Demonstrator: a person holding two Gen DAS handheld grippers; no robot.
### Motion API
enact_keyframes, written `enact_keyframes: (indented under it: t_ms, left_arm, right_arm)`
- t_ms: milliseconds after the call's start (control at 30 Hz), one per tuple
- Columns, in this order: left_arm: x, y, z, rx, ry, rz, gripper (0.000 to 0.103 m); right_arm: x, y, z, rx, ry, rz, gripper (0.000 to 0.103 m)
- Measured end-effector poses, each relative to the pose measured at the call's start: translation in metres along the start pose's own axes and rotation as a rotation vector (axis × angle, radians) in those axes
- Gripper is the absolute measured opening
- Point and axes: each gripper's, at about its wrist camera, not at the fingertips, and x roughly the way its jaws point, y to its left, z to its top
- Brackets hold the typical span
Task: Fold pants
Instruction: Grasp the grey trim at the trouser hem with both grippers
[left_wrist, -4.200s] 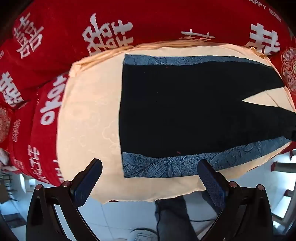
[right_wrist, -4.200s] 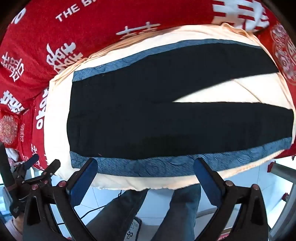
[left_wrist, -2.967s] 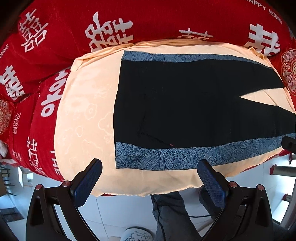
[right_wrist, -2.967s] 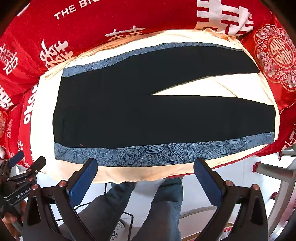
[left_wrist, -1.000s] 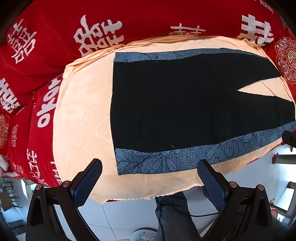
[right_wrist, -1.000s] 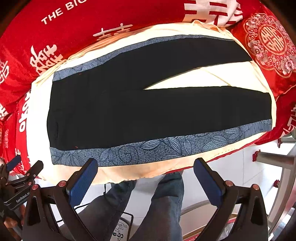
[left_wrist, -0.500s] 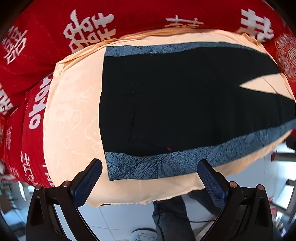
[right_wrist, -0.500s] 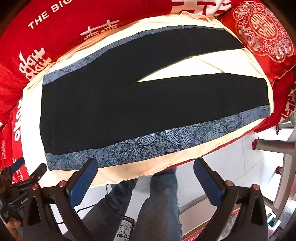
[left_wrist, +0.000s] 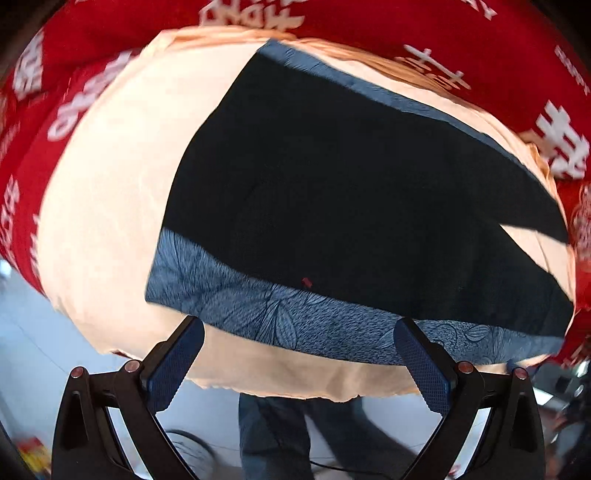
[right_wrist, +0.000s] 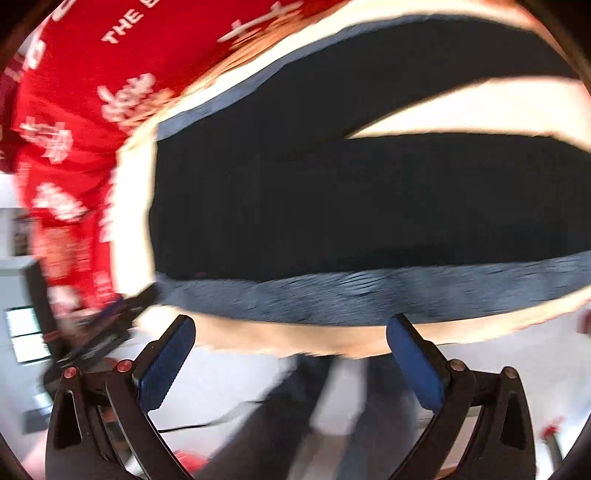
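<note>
Hovering spread wide and empty, left gripper (left_wrist: 298, 338) and right gripper (right_wrist: 290, 334) (blurred) overlook flat pants (left_wrist: 351, 192).

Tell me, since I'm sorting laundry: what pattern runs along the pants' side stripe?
A blue-grey leaf print on the black pants' side stripe, clearest in the left wrist view.

Pale tiled floor (left_wrist: 44, 354) beneath a red quilt (left_wrist: 406, 22) with white lettering.

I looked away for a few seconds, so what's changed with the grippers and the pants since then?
Both grippers, left and right, have swung closer toward the pants' near patterned edge, jaws open, nothing gripped. The pants remain spread flat on the cream cloth.
</note>
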Motion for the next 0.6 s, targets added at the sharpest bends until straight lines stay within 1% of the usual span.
enact_keyframes:
  t_ms: [67,133,167,200,300,367,500,533,600]
  left_arm:
    - [0.009,0.010,-0.005,-0.025,0.003,-0.043,0.103]
    - [0.023,0.022,-0.011,-0.048,0.011,-0.090,0.103]
    - [0.028,0.024,-0.013,-0.054,0.018,-0.099,0.103]
    - [0.035,0.028,-0.015,-0.059,0.025,-0.107,0.103]
    - [0.040,0.039,-0.020,-0.056,0.010,-0.141,0.103]
    - [0.041,0.047,-0.022,-0.064,0.004,-0.176,0.103]
    - [0.049,0.064,-0.024,-0.096,0.018,-0.235,0.103]
    - [0.049,0.067,-0.023,-0.100,0.021,-0.241,0.103]
    - [0.050,0.070,-0.023,-0.121,0.030,-0.274,0.103]
  right_arm:
    - [0.023,-0.003,-0.007,0.020,0.045,0.106,0.102]
    - [0.052,-0.007,-0.016,0.050,0.089,0.174,0.092]
    - [0.064,-0.011,-0.019,0.060,0.100,0.192,0.078]
    - [0.082,-0.015,-0.023,0.070,0.113,0.226,0.075]
    - [0.114,-0.026,-0.033,0.098,0.113,0.275,0.075]
    - [0.130,-0.031,-0.038,0.121,0.095,0.319,0.075]
    - [0.137,-0.036,-0.035,0.150,0.012,0.387,0.075]
    - [0.138,-0.039,-0.033,0.175,-0.009,0.405,0.075]
    - [0.139,-0.043,-0.027,0.229,-0.021,0.452,0.074]
